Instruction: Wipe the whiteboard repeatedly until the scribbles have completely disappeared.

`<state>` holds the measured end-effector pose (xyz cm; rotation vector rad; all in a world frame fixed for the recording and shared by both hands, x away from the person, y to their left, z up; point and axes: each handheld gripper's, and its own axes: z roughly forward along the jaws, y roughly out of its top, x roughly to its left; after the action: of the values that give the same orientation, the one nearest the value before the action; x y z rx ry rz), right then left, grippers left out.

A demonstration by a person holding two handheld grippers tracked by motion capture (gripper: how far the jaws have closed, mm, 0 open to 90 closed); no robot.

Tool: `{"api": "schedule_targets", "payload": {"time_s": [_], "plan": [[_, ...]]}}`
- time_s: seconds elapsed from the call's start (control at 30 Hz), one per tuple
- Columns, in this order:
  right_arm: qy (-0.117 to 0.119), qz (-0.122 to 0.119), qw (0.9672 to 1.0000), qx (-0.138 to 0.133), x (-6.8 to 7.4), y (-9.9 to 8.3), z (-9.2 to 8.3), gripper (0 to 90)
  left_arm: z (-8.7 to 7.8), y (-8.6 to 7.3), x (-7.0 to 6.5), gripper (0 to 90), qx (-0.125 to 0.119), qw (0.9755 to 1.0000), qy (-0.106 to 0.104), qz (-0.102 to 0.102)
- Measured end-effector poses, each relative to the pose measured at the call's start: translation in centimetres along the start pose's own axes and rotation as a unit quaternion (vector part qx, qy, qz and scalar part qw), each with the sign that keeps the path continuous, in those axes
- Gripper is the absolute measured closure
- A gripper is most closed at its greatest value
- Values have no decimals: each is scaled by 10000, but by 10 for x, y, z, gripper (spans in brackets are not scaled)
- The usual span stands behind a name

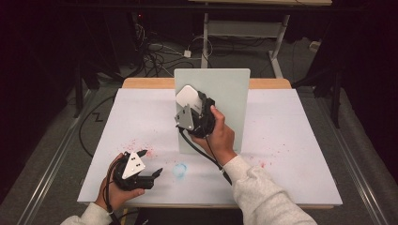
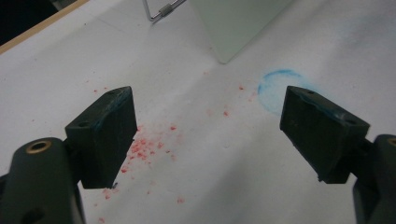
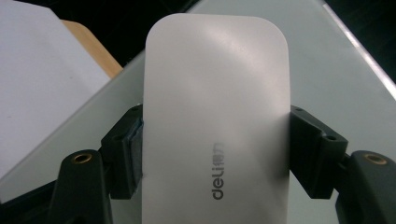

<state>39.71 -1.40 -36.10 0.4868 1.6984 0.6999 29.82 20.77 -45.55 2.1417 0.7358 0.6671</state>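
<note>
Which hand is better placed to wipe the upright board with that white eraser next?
The right. Its gripper is already shut on the white eraser, held up against the pale board. The left gripper sits open and empty near the table's front edge, by the blue smudge.

board (image 1: 230,101) mid-table, upright | eraser (image 1: 187,96) before it | stains (image 1: 179,169) nearer

Flat white rounded-corner eraser block (image 3: 215,116) is running off the bottom edge between the right gripper (image 3: 215,149) jaws; it's hiding the pale green upright board (image 3: 327,70) beyond the claw.
</note>
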Motion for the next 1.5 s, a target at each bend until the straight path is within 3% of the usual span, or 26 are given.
{"api": "schedule_targets", "payload": {"time_s": [0.07, 0.13, 0.23, 0.4, 0.47, 0.5, 0.67, 0.73, 0.87, 1.0, 1.17, 1.27, 1.33, 1.5], "plan": [[-84, 327, 9994, 8, -15, 1, 1, 310, 0, 0, 0, 180, 19, 10000, -23, -48], [-162, 498, 9986, 41, -25, 1, 1, 310, 1, -1, 1, 180, 10, 10000, -15, -43], [-235, 462, 9986, 49, -25, 2, 2, 310, 2, 0, 1, 180, 18, 10000, -25, -35], [-69, 41, 10000, 8, -2, -2, -1, 310, 1, 0, 0, 180, 28, 10000, -39, -59], [-37, 32, 10000, 16, -2, -6, -2, 310, 1, -1, 0, 180, 39, 10000, -42, -79], [-25, 20, 10000, 38, -6, -7, -2, 310, 1, -1, 0, 180, 41, 10000, -42, -73], [-228, 700, 9972, 134, -43, -19, -4, 310, 1, -1, 1, 180, 6, 10000, -5, -38], [-276, 714, 9970, 130, -47, -20, -4, 310, 2, -1, 0, 180, 45, 9999, -32, -106], [-256, 523, 9983, 67, -38, -6, -1, 310, 3, 2, -2, 180, 36, 10000, -44, -20], [-158, 317, 9994, -4, -16, 11, 4, 310, 5, 2, -1, 180, 37, 10000, -75, 28], [-18, 27, 10000, -6, 2, 15, 4, 310, 2, -1, 0, 180, 37, 9999, -102, -24], [64, 43, 10000, 22, -1, 13, 3, 310, 2, -1, 0, 180, 27, 9999, -96, -34], [-5, 121, 9999, 44, -7, 12, 3, 310, 2, 0, 0, 180, 6, 10000, -58, 40], [-188, 613, 9979, 128, -35, 4, 2, 310, 2, 0, 0, 180, 30, 10000, -59, 20]]}}
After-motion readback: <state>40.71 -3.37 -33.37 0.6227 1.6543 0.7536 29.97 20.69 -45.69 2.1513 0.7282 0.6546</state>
